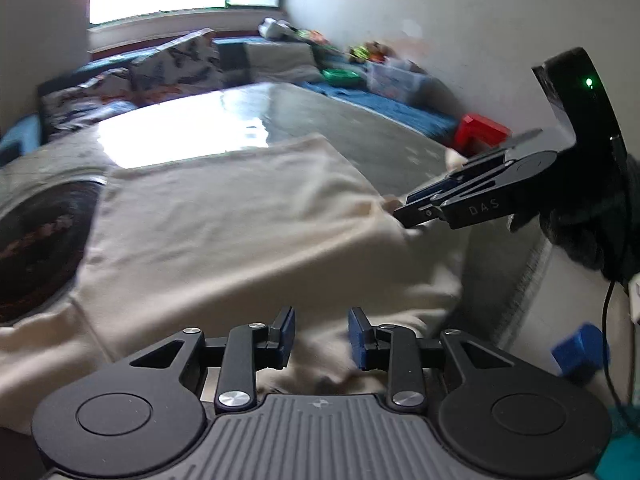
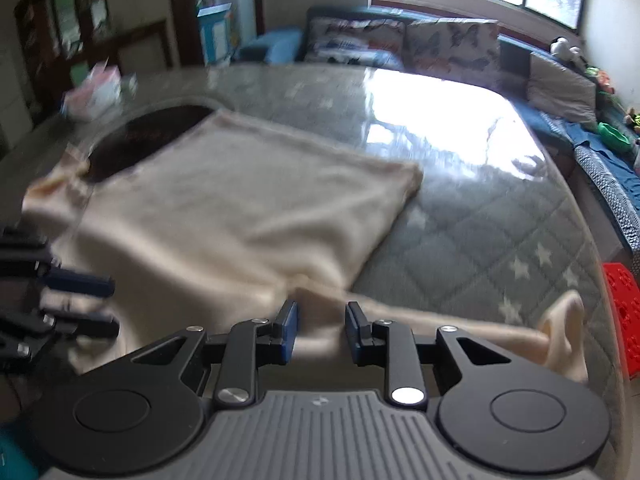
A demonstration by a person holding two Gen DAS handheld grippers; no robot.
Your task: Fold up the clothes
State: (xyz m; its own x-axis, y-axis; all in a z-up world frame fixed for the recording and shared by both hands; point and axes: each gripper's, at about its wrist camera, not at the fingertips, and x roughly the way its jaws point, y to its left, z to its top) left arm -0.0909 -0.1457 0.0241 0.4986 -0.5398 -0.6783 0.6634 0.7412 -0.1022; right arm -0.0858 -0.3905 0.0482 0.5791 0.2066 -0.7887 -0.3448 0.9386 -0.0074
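Red stool [image 2: 622, 316] beside cream garment [image 2: 240, 208]

Cream garment partly folded on the worktop

The cream garment [image 1: 240, 224] [image 2: 248, 216] is soft, plain fabric lying mostly flat on the worktop [image 2: 460, 208], with an upper layer doubled over into a roughly square panel whose far corner points toward the glare on the worktop. Its far left part overlaps a dark round patch [image 2: 152, 136] on the worktop. The near edge is rumpled and bunched. A narrow strip, perhaps a sleeve, trails right from the bunched edge along the near side of the worktop and ends in a raised fold [image 2: 560, 332].
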